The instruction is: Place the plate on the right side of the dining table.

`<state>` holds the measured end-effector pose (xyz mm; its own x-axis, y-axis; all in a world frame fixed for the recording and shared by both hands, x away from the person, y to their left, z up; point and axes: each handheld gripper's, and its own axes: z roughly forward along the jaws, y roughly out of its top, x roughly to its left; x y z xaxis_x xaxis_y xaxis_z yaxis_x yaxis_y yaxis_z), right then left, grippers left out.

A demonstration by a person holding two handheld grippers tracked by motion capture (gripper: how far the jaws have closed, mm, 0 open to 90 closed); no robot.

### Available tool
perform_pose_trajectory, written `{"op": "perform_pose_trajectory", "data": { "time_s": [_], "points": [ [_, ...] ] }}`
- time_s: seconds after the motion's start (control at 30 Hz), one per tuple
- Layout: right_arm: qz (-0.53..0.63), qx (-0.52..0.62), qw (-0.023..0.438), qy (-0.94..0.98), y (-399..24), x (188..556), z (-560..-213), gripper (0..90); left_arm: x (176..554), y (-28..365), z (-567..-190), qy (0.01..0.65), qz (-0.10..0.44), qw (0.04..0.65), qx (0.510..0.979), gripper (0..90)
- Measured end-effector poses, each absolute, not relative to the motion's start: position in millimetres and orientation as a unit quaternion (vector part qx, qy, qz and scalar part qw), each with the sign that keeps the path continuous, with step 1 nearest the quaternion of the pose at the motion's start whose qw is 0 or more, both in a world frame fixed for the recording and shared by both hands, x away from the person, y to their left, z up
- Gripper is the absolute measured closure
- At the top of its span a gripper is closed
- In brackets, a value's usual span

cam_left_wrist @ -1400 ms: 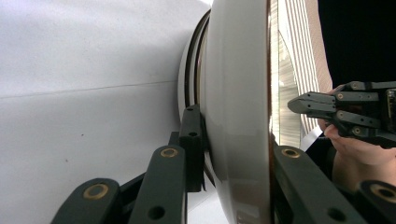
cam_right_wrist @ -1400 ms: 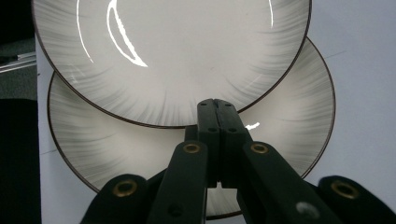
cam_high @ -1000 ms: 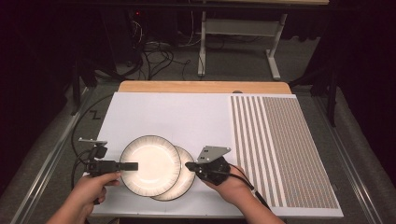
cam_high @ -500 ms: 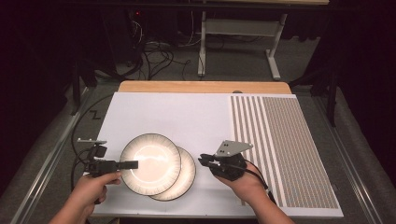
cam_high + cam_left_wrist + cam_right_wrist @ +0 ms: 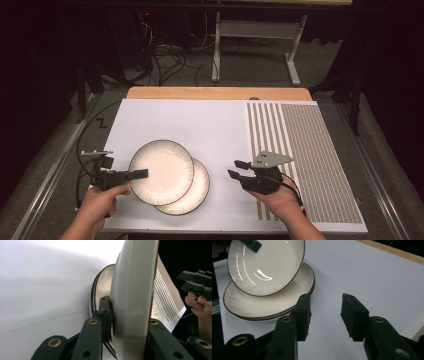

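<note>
The left gripper (image 5: 137,174) is clamped on the near-left rim of the upper plate (image 5: 162,170), one jaw above the rim and one below, and holds that plate tilted over the lower plates (image 5: 257,307), which lie stacked on the white table sheet (image 5: 200,125) near its front edge. The right gripper (image 5: 235,169) stands apart to the right of the stack, just left of the striped mat (image 5: 305,150). Its jaws have just been opening, now partly parted with nothing between them but bare sheet.
</note>
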<state>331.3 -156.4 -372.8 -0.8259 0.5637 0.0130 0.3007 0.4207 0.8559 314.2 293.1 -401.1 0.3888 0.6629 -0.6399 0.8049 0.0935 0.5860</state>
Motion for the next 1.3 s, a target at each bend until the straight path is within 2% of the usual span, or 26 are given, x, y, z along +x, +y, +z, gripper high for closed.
{"op": "perform_pose_trajectory", "data": {
  "time_s": [0.07, 0.17, 0.33, 0.5, 0.67, 0.8, 1.0, 1.3],
  "points": [
    [0.476, 0.265, 0.14, 0.827, -163.3, 330.7, -372.3, 57.2, 312.7, 292.6, -400.7, 0.542, -0.065, 0.499, 0.673, 77.6],
    [0.485, 0.275, 0.138, 0.819, -174.0, 330.2, -371.0, 50.8, 310.4, 291.8, -399.9, 0.533, -0.051, 0.505, 0.677, 77.6],
    [0.501, 0.289, 0.14, 0.804, -191.2, 330.0, -372.3, 36.2, 304.6, 288.9, -397.1, 0.509, -0.009, 0.515, 0.689, 77.6],
    [0.503, 0.309, 0.167, 0.79, -205.2, 329.8, -373.8, 23.6, 298.6, 286.5, -395.3, 0.491, 0.031, 0.524, 0.695, 77.7],
    [0.52, 0.317, 0.19, 0.77, -217.6, 324.6, -368.2, 15.4, 293.6, 286.3, -394.9, 0.481, 0.071, 0.533, 0.693, 77.7],
    [0.518, 0.329, 0.203, 0.763, -222.0, 323.5, -367.4, 0.9, 290.2, 283.6, -393.0, 0.464, 0.097, 0.534, 0.7, 77.6],
    [0.514, 0.33, 0.208, 0.764, -217.1, 324.9, -369.4, 0.9, 283.7, 280.0, -392.1, 0.435, 0.13, 0.539, 0.709, 77.5],
    [0.515, 0.289, 0.191, 0.784, -170.6, 327.8, -372.6, 1.0, 282.6, 278.7, -394.4, 0.427, 0.143, 0.544, 0.708, 77.3]
  ]
}}
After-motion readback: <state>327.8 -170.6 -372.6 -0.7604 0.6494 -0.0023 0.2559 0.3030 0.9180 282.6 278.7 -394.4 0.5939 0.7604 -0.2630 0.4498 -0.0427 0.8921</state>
